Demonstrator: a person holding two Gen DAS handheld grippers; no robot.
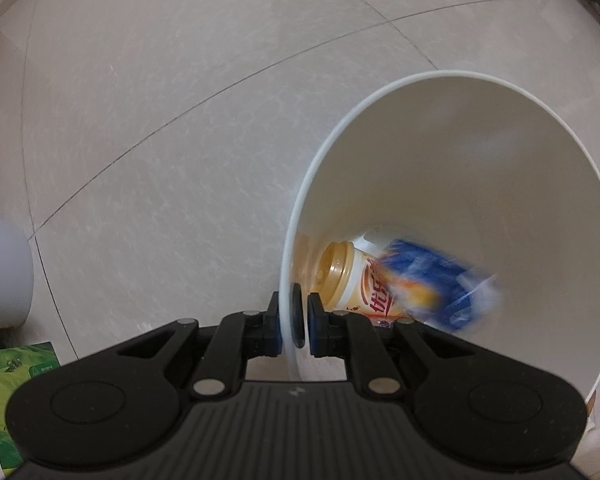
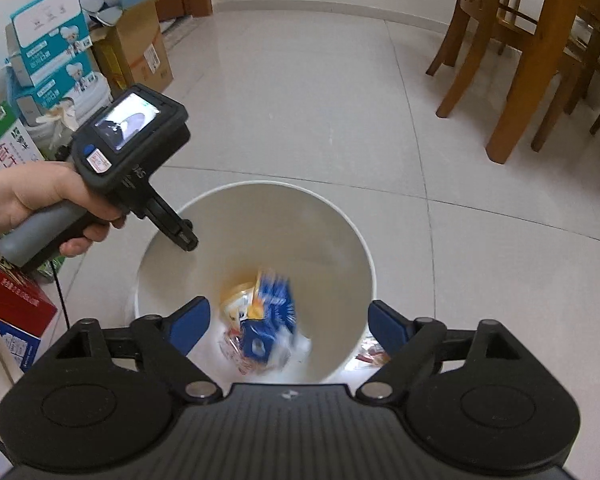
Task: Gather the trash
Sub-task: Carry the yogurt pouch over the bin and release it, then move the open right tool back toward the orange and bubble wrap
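Observation:
A white round bin stands on the tiled floor. My left gripper is shut on the bin's near-left rim, one finger inside and one outside. In the right wrist view a hand holds this left gripper at the bin's left rim. My right gripper hovers open above the bin's mouth, holding nothing. A blue wrapper shows blurred inside the bin. Under it lies a yellow-lidded drink cup. A small red wrapper lies on the floor by the bin's right side.
Wooden chairs and a table stand at the right. Cardboard boxes and cartons are stacked along the left wall, with a red box near the bin. A green carton and a white rounded object sit at the left.

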